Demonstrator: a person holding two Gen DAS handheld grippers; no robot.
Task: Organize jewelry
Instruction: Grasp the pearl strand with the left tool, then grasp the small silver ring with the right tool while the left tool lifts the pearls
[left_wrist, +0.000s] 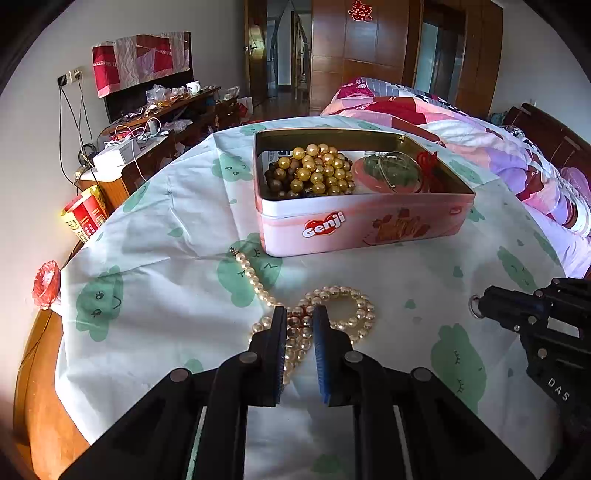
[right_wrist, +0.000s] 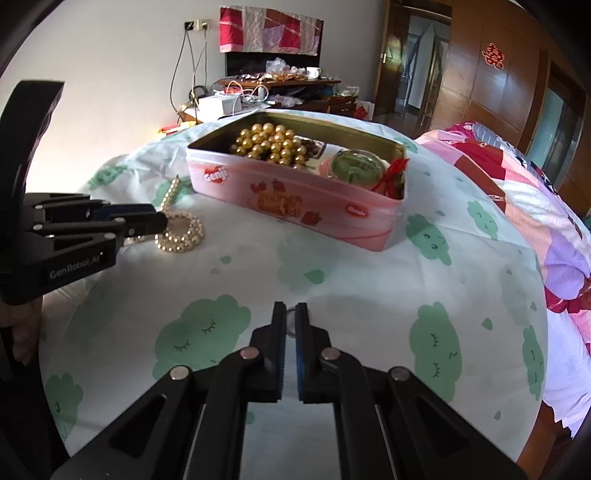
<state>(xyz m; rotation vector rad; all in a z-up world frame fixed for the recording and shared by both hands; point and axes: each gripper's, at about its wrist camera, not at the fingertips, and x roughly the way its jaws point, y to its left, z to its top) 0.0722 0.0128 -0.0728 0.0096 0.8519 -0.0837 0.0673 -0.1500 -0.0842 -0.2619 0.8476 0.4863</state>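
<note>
A string of cream pearls (left_wrist: 351, 306) lies coiled on the green-patterned cloth, in front of an open pink tin (left_wrist: 369, 218). My left gripper (left_wrist: 301, 314) is shut on the pearls, which fill the gap between its pads; the right wrist view shows it (right_wrist: 162, 221) at the coil (right_wrist: 184, 236). My right gripper (right_wrist: 291, 308) is shut on a small silvery ring (right_wrist: 291, 326), which shows as a loop (left_wrist: 473, 307) at its tip (left_wrist: 480, 305). The tin (right_wrist: 295, 199) holds gold beads (left_wrist: 317, 170), dark beads, a green bracelet (left_wrist: 388, 173) on a pink dish and a red tassel (left_wrist: 428, 162).
The cloth covers a round wooden table (left_wrist: 40, 369). A bed with a pink quilt (left_wrist: 480, 140) runs along the right. A cluttered desk (left_wrist: 159, 122) with cables stands at the back left, a red and yellow box (left_wrist: 83, 218) beside it. A person's hand (right_wrist: 22, 332) holds the left gripper.
</note>
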